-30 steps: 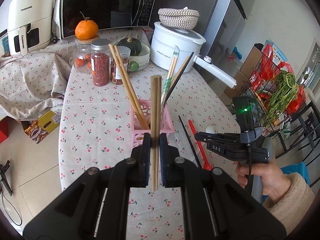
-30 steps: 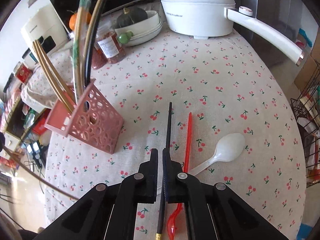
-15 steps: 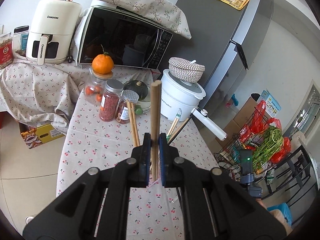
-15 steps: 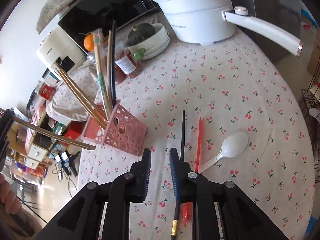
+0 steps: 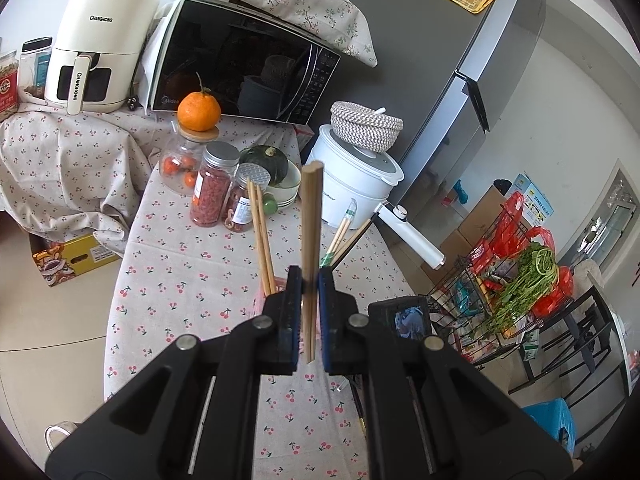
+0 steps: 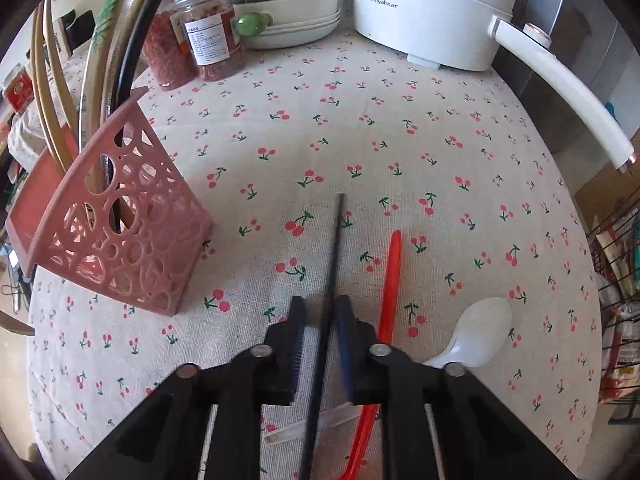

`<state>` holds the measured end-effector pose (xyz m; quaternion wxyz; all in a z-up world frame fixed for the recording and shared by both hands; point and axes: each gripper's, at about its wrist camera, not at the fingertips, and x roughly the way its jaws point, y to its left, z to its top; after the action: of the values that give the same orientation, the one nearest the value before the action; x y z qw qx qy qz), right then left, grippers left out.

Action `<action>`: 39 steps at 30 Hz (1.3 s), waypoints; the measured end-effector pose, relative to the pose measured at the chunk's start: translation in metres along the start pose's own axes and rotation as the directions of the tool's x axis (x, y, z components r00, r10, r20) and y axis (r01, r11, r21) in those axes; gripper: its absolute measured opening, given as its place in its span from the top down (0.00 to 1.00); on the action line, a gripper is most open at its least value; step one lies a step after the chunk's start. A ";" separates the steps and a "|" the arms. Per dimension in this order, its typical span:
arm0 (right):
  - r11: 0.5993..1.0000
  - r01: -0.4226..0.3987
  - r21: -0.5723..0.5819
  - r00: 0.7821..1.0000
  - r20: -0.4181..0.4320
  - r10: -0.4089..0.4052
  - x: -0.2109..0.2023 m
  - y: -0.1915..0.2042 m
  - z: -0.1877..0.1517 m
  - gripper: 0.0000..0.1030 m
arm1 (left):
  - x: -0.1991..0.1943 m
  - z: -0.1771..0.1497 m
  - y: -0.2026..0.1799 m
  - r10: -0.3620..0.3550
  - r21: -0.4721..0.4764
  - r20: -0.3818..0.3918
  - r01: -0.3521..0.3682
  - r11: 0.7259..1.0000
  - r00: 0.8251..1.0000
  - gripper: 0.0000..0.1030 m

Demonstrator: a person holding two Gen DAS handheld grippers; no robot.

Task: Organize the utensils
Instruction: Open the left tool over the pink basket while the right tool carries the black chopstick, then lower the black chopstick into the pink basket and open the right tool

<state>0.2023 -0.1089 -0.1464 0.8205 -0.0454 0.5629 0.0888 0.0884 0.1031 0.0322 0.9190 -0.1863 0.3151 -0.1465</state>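
Already sorted: looks like you've got several chopsticks standing in the pink holder (image 6: 116, 232) already. There's a wooden pair (image 6: 48, 92) leaning out its left side, plus a green-wrapped pair and a dark one up top.

Left tool (image 5: 310, 276): clenched on a wooden chopstick pair (image 5: 311, 216), held upright above the table. The holder sits just below and past your fingertips in the left wrist view, mostly hidden behind the tool, so I'd guess that pair is about to drop in.

Right tool (image 6: 321, 308): jaws parted, straddling the black chopstick (image 6: 334, 260). It runs between the two fingers and points away toward the middle of the table (image 6: 360, 100). It seems to rest against the right finger, with a gap on the left side, so not gripped yet as far as I can tell.

Still on the table: that black chopstick, the red spoon (image 6: 390, 280) just to its right, and the white plastic spoon (image 6: 480, 332) further right, toward the table's right edge. All three lie near the front edge.

Holder vs right tool: the holder is off to your left and a bit ahead, near the table's left edge.

Progress guess: a bit past halfway, with one pair in hand and three loose pieces to go.
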 end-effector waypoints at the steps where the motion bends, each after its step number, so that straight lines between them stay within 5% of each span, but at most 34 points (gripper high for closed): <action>1: 1.000 0.003 0.004 1.000 0.002 -0.003 -0.001 0.000 0.000 0.95 | -0.002 0.001 0.002 0.003 -0.011 0.019 -0.003 1.000 1.000 0.91; 8: 0.986 -0.123 0.113 0.983 0.151 0.106 -0.053 -0.024 -0.003 0.95 | -0.010 0.008 0.009 0.024 -0.089 0.180 -0.008 0.996 0.983 0.91; 18: 0.952 -0.262 0.159 0.912 0.364 0.190 -0.134 -0.046 -0.007 0.95 | 0.038 0.002 -0.005 0.076 -0.028 0.086 -0.074 0.997 0.993 0.91; 27: 0.939 -0.313 0.142 0.861 0.460 0.217 -0.167 -0.051 -0.008 0.95 | 0.087 -0.008 -0.005 0.141 0.032 -0.035 -0.140 0.990 0.989 0.91; 29: 0.939 -0.317 0.132 0.850 0.479 0.220 -0.176 -0.050 -0.008 0.95 | 0.099 -0.011 -0.002 0.157 0.049 -0.078 -0.153 0.987 0.985 0.85; 33: 0.935 -0.335 0.118 0.823 0.520 0.229 -0.199 -0.050 -0.007 0.95 | 0.097 -0.013 0.008 0.175 -0.001 -0.089 -0.175 0.984 0.981 0.56; 39: 0.912 -0.395 0.107 0.754 0.605 0.256 -0.232 -0.050 0.001 0.95 | 0.079 -0.011 0.009 0.149 -0.035 -0.097 -0.153 0.988 0.984 0.41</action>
<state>0.1318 -0.1792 0.0694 0.9232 0.1775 0.2921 0.1754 0.1426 0.0781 -0.0215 0.9075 -0.1741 0.3742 -0.0783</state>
